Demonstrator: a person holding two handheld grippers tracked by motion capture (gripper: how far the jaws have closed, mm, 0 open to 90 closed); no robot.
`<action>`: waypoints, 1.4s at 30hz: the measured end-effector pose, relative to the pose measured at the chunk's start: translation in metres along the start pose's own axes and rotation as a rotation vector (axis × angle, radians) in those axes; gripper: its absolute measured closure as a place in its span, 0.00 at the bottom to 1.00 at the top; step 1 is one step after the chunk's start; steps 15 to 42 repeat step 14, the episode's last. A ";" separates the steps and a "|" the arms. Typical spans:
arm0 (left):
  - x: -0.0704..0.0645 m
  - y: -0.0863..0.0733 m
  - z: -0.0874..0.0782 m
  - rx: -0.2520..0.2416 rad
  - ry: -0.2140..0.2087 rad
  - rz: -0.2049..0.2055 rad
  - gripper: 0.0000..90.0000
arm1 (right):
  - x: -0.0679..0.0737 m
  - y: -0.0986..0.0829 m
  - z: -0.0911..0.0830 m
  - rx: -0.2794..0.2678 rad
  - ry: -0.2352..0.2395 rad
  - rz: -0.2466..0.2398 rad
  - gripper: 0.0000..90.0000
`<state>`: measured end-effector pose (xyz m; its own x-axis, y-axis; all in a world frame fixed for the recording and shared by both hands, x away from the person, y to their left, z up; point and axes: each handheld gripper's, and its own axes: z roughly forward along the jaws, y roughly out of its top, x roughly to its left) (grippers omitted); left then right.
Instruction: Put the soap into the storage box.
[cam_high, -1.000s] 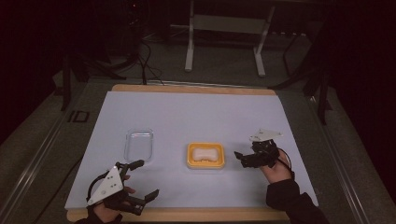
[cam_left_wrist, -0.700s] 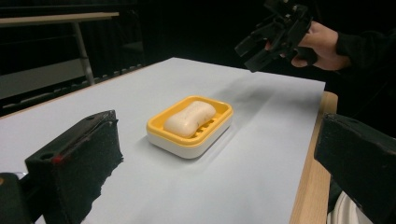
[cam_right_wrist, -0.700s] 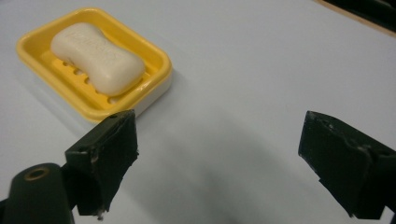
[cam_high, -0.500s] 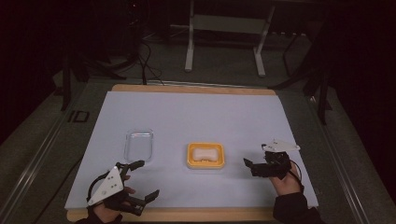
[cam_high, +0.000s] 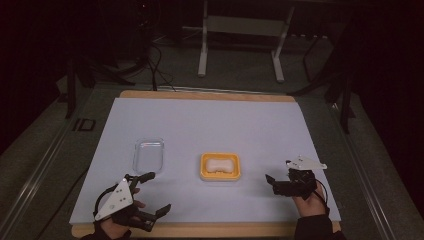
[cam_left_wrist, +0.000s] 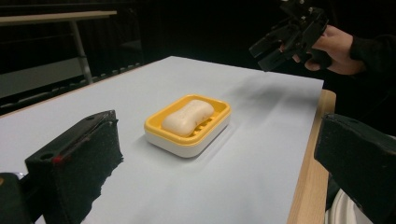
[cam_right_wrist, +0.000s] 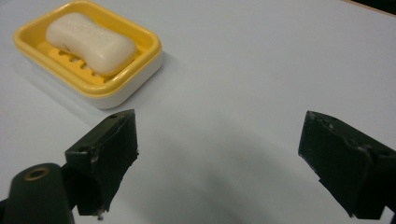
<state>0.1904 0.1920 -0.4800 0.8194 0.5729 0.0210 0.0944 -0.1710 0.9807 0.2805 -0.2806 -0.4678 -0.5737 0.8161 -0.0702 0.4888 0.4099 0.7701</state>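
Observation:
A yellow soap dish (cam_high: 220, 173) with a pale bar of soap (cam_high: 219, 164) in it sits on the white table sheet, middle front. My left gripper (cam_high: 159, 191) hovers at the near left corner, open and holding nothing. In the left gripper view its jaws stand wide apart, with the dish (cam_left_wrist: 161, 133) and soap (cam_left_wrist: 187, 116) ahead. My right gripper (cam_high: 271, 184) is right of the dish, open, with nothing between its jaws. Its own view has the dish (cam_right_wrist: 126, 79) and soap (cam_right_wrist: 91, 39) at upper left, beyond the left jaw.
A clear plastic lid or tray (cam_high: 149, 155) lies left of the dish. The white sheet (cam_high: 210, 120) covers a wooden board whose edge (cam_high: 200, 230) runs along the front. A metal stand (cam_high: 240, 30) is on the dark floor beyond the table.
My right gripper has drawn back toward the table's near edge and a little lower. The left gripper, dish and lid have not moved.

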 end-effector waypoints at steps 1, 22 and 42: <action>0.000 0.000 0.000 0.000 0.000 0.000 0.01 | 0.000 0.000 0.000 0.000 0.000 0.000 0.13; 0.000 0.000 0.001 0.002 -0.001 0.002 0.01 | -0.005 -0.001 0.003 -0.015 0.010 0.007 0.14; 0.000 0.000 0.001 0.002 -0.001 0.002 0.01 | -0.005 -0.001 0.003 -0.015 0.010 0.007 0.14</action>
